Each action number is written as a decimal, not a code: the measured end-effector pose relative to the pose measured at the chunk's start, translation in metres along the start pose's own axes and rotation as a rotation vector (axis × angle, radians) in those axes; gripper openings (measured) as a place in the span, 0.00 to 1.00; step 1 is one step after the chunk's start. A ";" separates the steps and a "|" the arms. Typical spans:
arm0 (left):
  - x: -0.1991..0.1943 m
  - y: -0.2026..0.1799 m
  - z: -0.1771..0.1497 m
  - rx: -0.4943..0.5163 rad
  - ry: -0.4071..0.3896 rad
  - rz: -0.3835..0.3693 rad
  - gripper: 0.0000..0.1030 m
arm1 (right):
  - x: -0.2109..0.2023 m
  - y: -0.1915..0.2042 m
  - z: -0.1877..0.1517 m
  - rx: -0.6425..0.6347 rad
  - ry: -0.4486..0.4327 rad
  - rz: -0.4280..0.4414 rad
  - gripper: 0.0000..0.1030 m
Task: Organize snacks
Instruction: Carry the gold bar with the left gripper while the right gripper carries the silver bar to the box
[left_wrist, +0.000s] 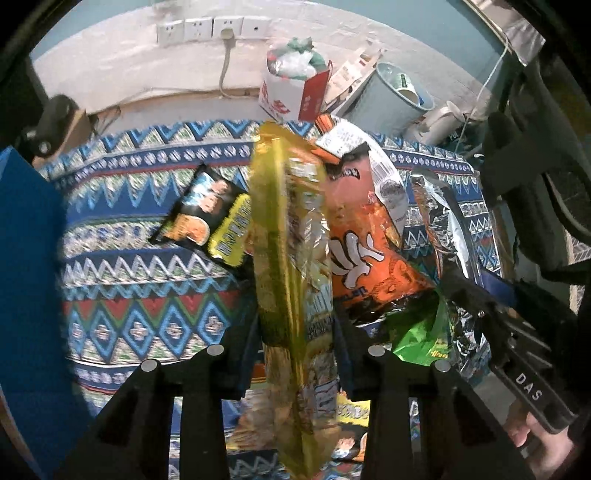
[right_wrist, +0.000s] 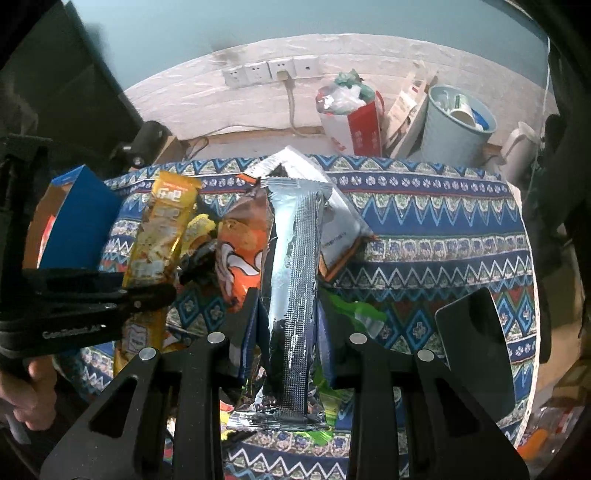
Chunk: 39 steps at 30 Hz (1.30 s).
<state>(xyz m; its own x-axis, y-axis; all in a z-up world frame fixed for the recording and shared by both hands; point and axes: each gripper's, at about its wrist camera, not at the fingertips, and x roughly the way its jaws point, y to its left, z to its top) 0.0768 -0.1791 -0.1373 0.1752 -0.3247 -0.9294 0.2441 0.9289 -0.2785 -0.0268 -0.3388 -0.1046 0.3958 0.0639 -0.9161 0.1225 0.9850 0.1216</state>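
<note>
Both of my grippers are pointing steeply down at the surface right now, and each one has a bag pinched. The left gripper (left_wrist: 295, 332) is clamped on a long yellow crinkly snack bag (left_wrist: 291, 258), which hangs up off the patterned blue zigzag tablecloth (left_wrist: 140, 302) and blocks the middle of my left wrist view. The right gripper (right_wrist: 288, 325) is squeezed tight on a tall silver foil snack bag (right_wrist: 291, 280), seam side facing me, with its bottom edge down by the fingers. Between the two sits an orange puffed-snack bag (left_wrist: 369, 251), leaning against the silver one, plus a green wrapper (left_wrist: 421, 332) tucked low by the right gripper. A small black and yellow snack packet (left_wrist: 207, 218) lies flat on the cloth just left of the yellow bag, apart from the pile. Room-wise, the right half of the cloth is wide open in the right wrist view, all the way out to the rounded far edge, except for a flat black phone-like slab (right_wrist: 476, 347) lying near me. The left side is tighter: a blue cardboard box (right_wrist: 77, 225) stands open at that edge. Past the far edge on the floor there's a red and white paper bag stuffed with trash (right_wrist: 354, 122) and a pale blue ribbed bin (right_wrist: 454, 125), and a white wall socket strip (right_wrist: 269, 72) behind them.
</note>
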 end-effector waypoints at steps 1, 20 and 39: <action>-0.008 0.005 -0.003 0.008 -0.010 0.007 0.35 | 0.000 0.001 0.001 -0.003 -0.001 -0.001 0.27; -0.093 0.045 -0.026 0.142 -0.185 0.126 0.34 | -0.020 0.072 0.025 -0.103 -0.068 0.025 0.27; -0.176 0.116 -0.041 0.119 -0.335 0.249 0.34 | -0.018 0.169 0.055 -0.206 -0.099 0.094 0.27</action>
<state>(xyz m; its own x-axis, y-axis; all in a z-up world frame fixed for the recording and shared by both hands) 0.0353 -0.0071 -0.0156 0.5376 -0.1516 -0.8295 0.2600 0.9656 -0.0079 0.0368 -0.1818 -0.0469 0.4848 0.1509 -0.8615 -0.1035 0.9880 0.1148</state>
